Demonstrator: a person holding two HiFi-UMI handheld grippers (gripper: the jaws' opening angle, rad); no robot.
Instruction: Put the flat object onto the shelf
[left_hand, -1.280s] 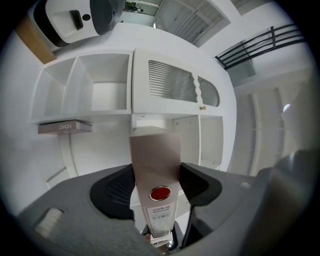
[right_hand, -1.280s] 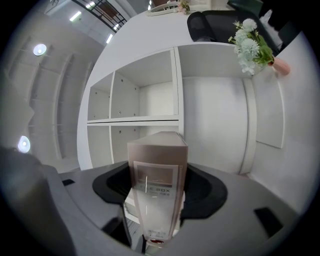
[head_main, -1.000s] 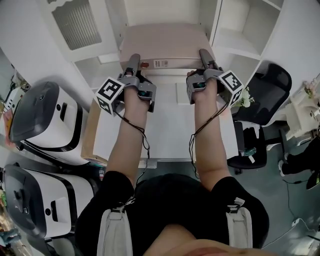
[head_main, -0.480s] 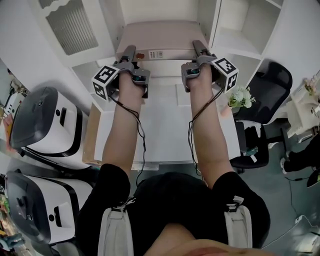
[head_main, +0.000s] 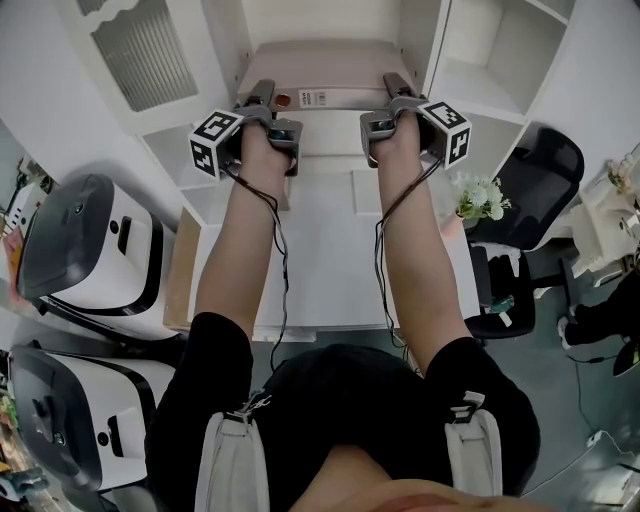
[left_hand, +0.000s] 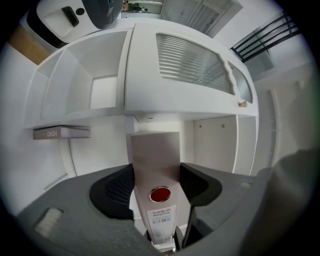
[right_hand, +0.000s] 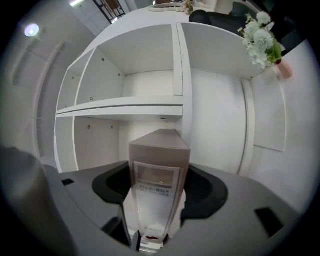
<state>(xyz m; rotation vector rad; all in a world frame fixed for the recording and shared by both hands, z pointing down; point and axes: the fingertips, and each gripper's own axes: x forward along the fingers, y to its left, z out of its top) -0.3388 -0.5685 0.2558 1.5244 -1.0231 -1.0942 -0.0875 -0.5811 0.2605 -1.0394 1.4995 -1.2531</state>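
Note:
A flat beige file box (head_main: 325, 68) lies level, most of it inside the middle bay of a white shelf unit (head_main: 432, 40). Its near edge carries a red dot (head_main: 283, 99) and a white label (head_main: 311, 97). My left gripper (head_main: 262, 92) is shut on the box's left near corner, my right gripper (head_main: 392, 84) on its right near corner. In the left gripper view the box (left_hand: 156, 175) stands edge-on between the jaws (left_hand: 160, 192). The right gripper view shows the box's other edge (right_hand: 157, 187), clamped between the jaws (right_hand: 159, 197).
A white desk (head_main: 325, 240) lies under my arms. Two white and black machines (head_main: 80, 250) stand at the left. At the right are a vase of white flowers (head_main: 478, 197) and a black chair (head_main: 535, 170). A grey book (left_hand: 61, 133) lies in a side bay.
Both grippers have moved away from me toward the shelf, carrying the box deeper into the middle bay. Less of its top face shows now.

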